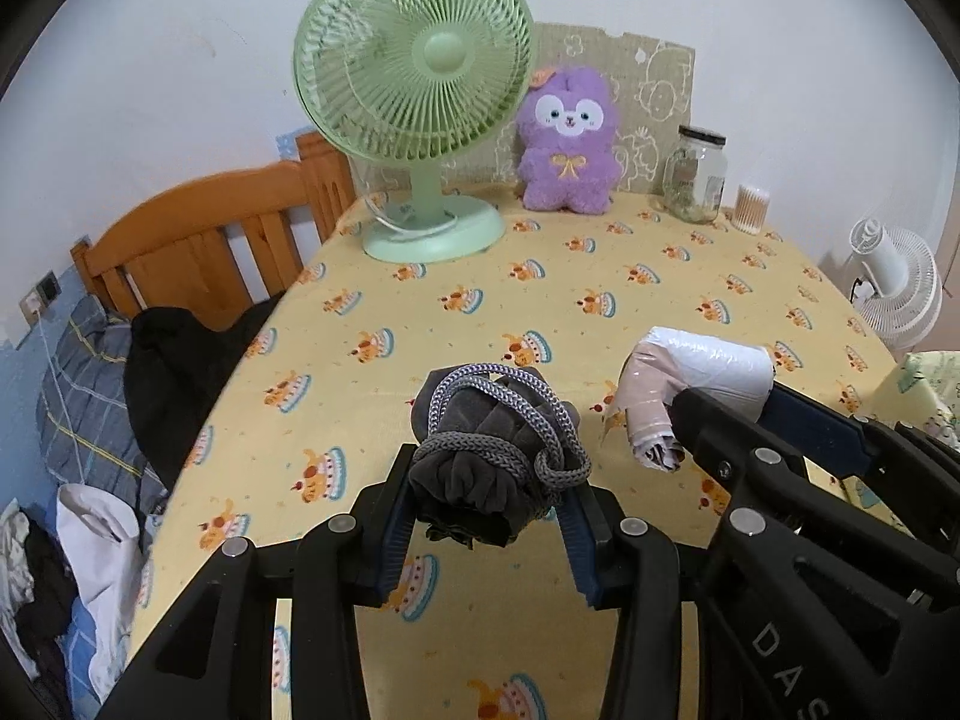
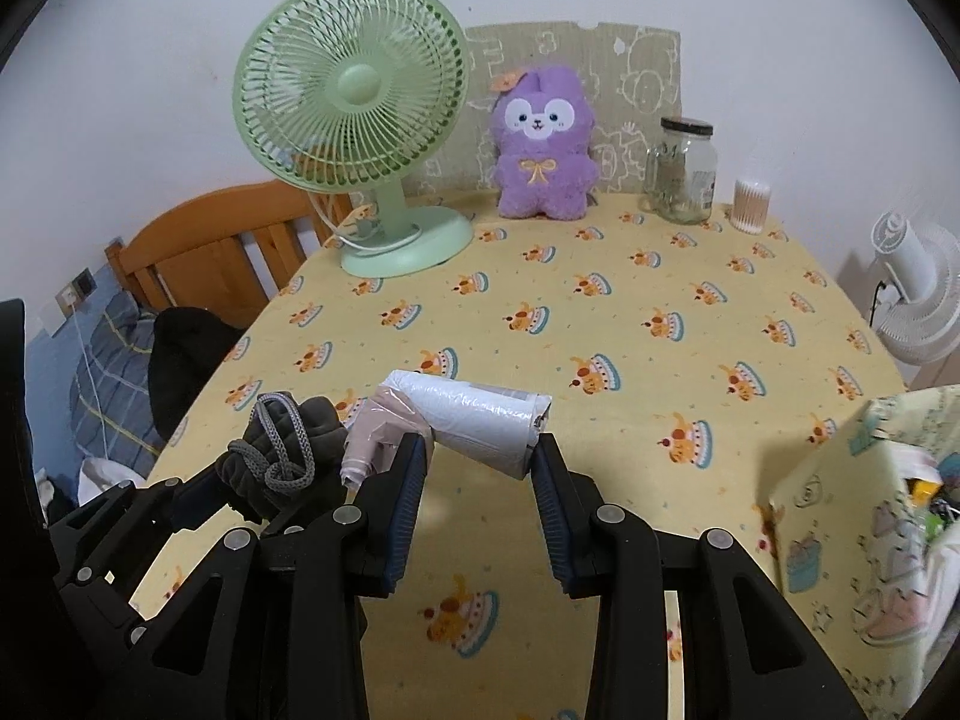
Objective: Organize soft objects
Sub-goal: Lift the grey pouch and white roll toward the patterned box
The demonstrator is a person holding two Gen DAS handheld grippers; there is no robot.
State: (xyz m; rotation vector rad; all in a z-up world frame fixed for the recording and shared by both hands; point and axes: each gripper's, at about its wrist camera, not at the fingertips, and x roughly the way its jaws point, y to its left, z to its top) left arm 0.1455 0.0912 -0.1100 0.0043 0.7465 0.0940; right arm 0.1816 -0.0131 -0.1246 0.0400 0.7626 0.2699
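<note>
Yellow cloth printed with small cakes covers the table (image 1: 540,276), which fills the middle of both views, with a white wall behind and a wooden bed frame (image 1: 198,240) at the left edge. Largest on it is the green desk fan (image 1: 414,78) in the upper left, and just right of the fan a purple plush toy (image 1: 567,138) sits upright against a beige panel. A patterned fabric box (image 2: 840,540) shows at the lower right of the right wrist view. Further right along the back edge stand a glass jar (image 1: 696,174) and a small tub of cotton swabs (image 1: 753,207). Low in the frame, the left gripper (image 1: 489,513) is clamped on a dark grey cloth bundle (image 1: 480,474) wound with grey cord, held above the cloth. Beside it, the right gripper (image 2: 477,474) pinches a white plastic-wrapped roll (image 2: 474,420) between its blue pads, lower centre.
</note>
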